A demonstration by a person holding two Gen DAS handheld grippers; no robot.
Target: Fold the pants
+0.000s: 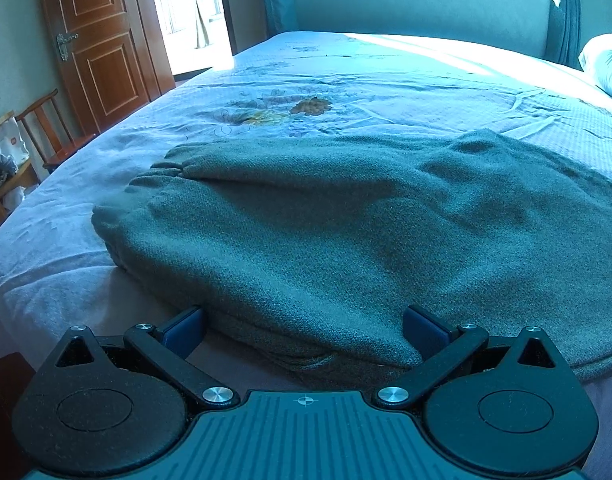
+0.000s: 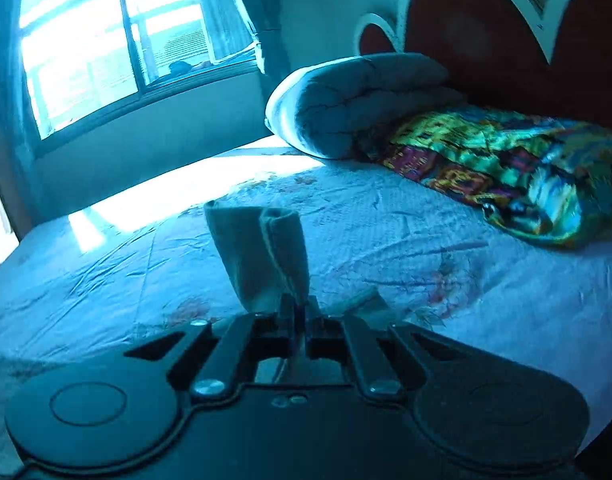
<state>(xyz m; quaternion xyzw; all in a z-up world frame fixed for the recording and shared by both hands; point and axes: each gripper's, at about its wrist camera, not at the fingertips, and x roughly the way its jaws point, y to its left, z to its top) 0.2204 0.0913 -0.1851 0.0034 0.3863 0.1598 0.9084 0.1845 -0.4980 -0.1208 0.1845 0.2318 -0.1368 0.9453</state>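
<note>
Grey-green knitted pants (image 1: 346, 220) lie spread across the near part of the bed, waistband to the left. My left gripper (image 1: 304, 320) is open at the pants' near folded edge. That edge lies between its blue pads (image 1: 184, 330), which stand wide apart and do not press on it. In the right wrist view my right gripper (image 2: 300, 304) is shut on a leg end of the pants (image 2: 262, 252). The cloth sticks up past the fingertips, lifted above the sheet.
The bed has a pale floral sheet (image 1: 386, 92). A white pillow (image 2: 346, 104) and a colourful quilt (image 2: 506, 168) lie by the red headboard (image 2: 486, 32). A wooden door (image 1: 102, 40) and a chair (image 1: 54, 132) stand to the left, a window (image 2: 118, 40) beyond the bed.
</note>
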